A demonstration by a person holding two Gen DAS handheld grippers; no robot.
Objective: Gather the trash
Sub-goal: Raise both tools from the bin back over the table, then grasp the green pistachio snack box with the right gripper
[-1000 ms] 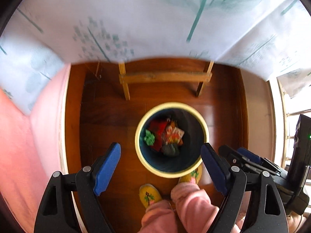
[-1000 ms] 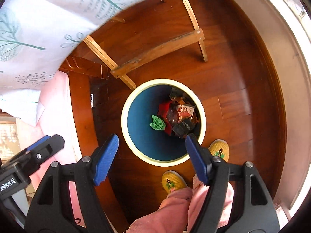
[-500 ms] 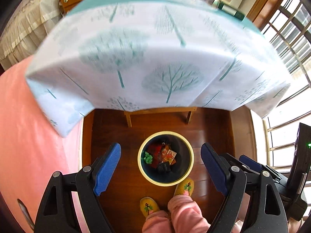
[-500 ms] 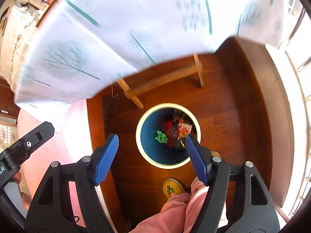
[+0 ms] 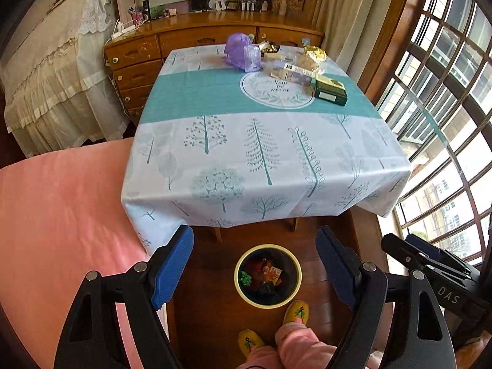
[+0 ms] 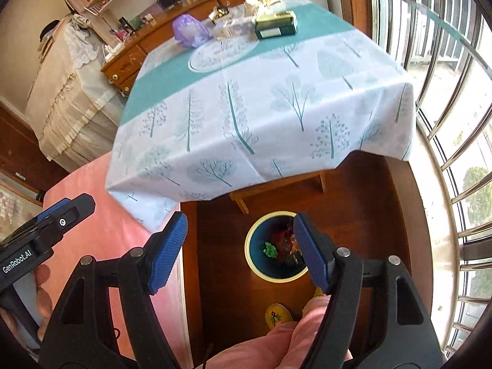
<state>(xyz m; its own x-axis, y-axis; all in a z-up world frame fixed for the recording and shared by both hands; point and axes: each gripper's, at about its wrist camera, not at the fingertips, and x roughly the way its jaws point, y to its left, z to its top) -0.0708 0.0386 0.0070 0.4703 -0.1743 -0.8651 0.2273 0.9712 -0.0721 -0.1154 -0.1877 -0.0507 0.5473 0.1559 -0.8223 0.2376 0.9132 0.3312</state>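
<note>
The table [image 5: 264, 153], under a white cloth printed with teal trees and crossed by a teal band, fills the middle of both views. The litter yet to be collected sits bunched at its far end in the upper middle of the frame, probably because the near half has already been cleared. Below it, at the lower centre, a round waste bin [image 5: 267, 275] with a cream rim and dark blue inside stands on the wood floor just in front of the person's yellow slippers [image 5: 295, 312], handy for dropping things straight down. It already holds red and printed wrappers and a crumpled green scrap. Among the table litter, a purple plastic bag [image 5: 241, 50] slumps at upper centre, with a dark green carton [image 5: 330, 90] to its right on the teal band and a pale carton [image 5: 296, 73] lying between them; the print on both is too small to read. A round emblem [image 5: 276, 87] on the cloth reads "Now or never". The left gripper [image 5: 255, 272] and the right gripper [image 6: 240, 250] both hang above the bin with blue pads spread apart and nothing between them. "DAS" shows on the neighbouring tool at lower right of the left view, and "GenRobot.AI" at lower left of the right view.
</note>
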